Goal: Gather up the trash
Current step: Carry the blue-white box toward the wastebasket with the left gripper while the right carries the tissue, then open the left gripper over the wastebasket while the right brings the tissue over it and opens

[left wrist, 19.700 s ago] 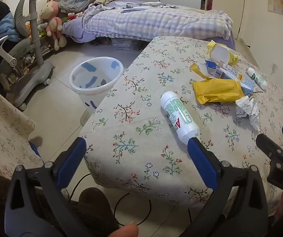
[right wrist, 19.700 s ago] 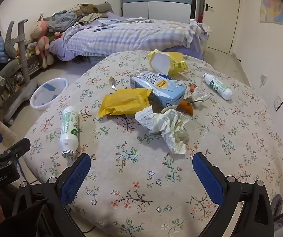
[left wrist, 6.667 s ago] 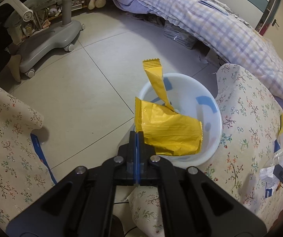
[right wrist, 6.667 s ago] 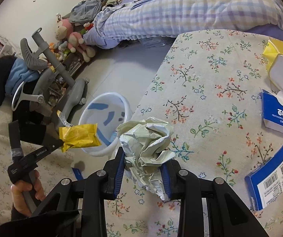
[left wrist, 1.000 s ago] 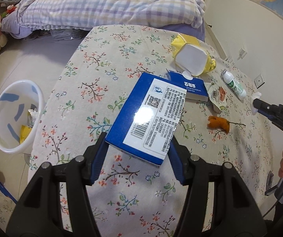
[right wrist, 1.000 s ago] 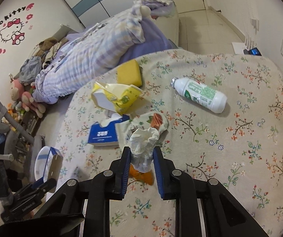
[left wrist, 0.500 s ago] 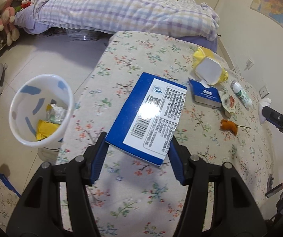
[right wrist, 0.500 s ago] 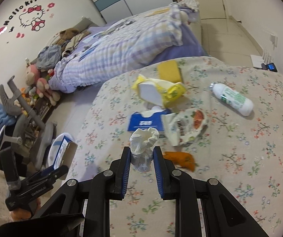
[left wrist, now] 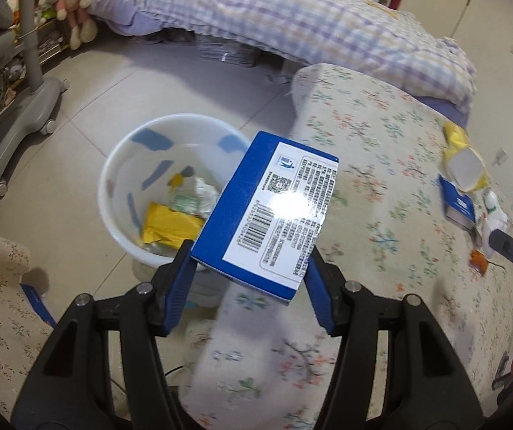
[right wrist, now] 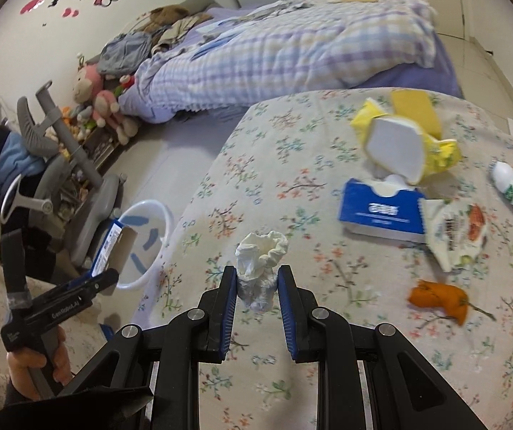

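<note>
Cardboard, blue carton: judged light, stiff, glossy; left tool clamps its near end, bin beside. Right tool pinches crumpled tissue, soft, weightless, over the surface.

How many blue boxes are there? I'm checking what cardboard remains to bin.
2. One blue box is clamped in the left gripper beside the white bin; the other, a tissue box, lies on the floral table.

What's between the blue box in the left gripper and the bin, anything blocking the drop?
Nothing visible. The left gripper holds the blue box by the table edge, partly over the bin rim. The bin's mouth is open; only a yellow wrapper and crumpled paper lie at its bottom.
</note>
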Motion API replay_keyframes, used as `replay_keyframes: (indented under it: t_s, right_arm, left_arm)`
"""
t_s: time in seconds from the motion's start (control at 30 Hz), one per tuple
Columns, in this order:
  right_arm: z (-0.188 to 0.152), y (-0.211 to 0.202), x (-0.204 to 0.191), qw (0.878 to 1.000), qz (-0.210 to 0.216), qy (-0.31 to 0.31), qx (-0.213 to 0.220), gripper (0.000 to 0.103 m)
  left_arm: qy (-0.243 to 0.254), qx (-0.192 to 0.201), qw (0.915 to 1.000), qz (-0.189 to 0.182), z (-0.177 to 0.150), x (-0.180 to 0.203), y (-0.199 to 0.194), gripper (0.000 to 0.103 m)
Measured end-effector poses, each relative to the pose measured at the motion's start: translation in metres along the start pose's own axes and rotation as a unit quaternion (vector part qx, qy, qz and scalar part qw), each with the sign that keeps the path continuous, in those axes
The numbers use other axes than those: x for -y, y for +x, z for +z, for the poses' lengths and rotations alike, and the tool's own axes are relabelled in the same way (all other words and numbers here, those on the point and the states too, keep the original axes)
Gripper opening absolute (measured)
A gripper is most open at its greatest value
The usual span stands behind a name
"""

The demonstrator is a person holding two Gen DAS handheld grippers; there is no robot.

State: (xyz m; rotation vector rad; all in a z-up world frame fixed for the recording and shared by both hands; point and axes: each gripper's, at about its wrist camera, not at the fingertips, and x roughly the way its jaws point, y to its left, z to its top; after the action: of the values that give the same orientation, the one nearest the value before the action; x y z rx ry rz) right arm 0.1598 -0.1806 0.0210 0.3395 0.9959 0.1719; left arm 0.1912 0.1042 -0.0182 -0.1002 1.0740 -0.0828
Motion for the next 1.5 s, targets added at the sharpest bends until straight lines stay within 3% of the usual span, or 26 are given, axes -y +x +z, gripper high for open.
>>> replay_keyframes:
  t_s: [0.3,0.57,0.63,0.7,0.9,1.1,1.5]
  right_arm:
    - [0.003,0.053,-0.04,0.999,0.021,-0.022,-0.034,0.024]
    - [0.005,0.085,-0.057,0.998,0.031,-0.026,-0.052,0.024]
    - [0.005,0.089,-0.059,0.998,0.035,-0.025,-0.054,0.024]
    - [0.006,0.091,-0.063,0.997,0.038,-0.027,-0.054,0.024]
    - [0.007,0.102,-0.081,0.996,0.051,-0.045,-0.053,0.024]
    - [0.003,0.121,-0.109,0.994,0.073,-0.061,-0.06,0.024]
    - [-0.007,0.168,-0.167,0.988,0.11,-0.085,-0.064,0.027]
  left_arm:
    - [-0.061,-0.032,0.9971,0.034,0.012,-0.046,0.037,0.06]
    - [-0.061,-0.024,0.9973,0.034,0.016,-0.061,0.043,0.061]
    - [-0.061,-0.036,0.9967,0.039,0.015,-0.063,0.044,0.069]
    - [-0.058,-0.025,0.9969,0.046,0.013,-0.064,0.035,0.084]
    - [-0.051,0.001,0.9935,0.102,0.005,-0.08,0.018,0.092]
    - [-0.058,-0.016,0.988,0.142,-0.001,-0.101,0.017,0.093]
    - [-0.085,-0.028,0.9861,0.14,-0.009,-0.125,0.011,0.093]
